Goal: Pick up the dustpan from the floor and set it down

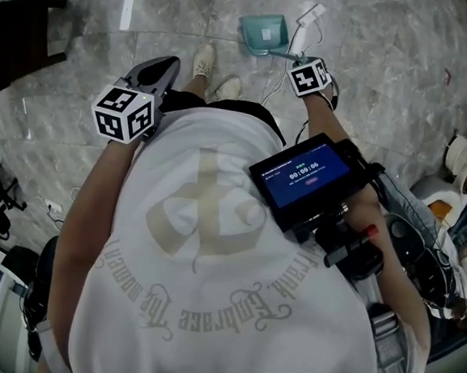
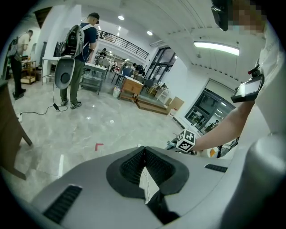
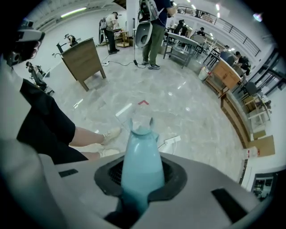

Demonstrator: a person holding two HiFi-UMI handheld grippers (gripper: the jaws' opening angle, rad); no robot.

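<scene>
The teal dustpan point(image 1: 262, 31) lies on the grey marble floor ahead of the person's feet. Its handle points back toward my right gripper point(image 1: 297, 64), which reaches steeply down to it. In the right gripper view the teal handle point(image 3: 139, 156) fills the gap between the jaws, and my right gripper point(image 3: 141, 172) is shut on it, with the pan's edge showing past the tips. My left gripper point(image 1: 158, 73) hangs to the left above the floor, away from the dustpan. In its own view my left gripper point(image 2: 144, 156) is shut, with nothing between the pads.
A white power strip point(image 1: 309, 16) with a cable lies just right of the dustpan. The person's shoes point(image 1: 205, 61) stand near it. A dark wooden chair point(image 1: 23, 33) is at the far left, a wooden desk point(image 3: 84, 60) farther off, and a person point(image 3: 154, 27) stands at the back.
</scene>
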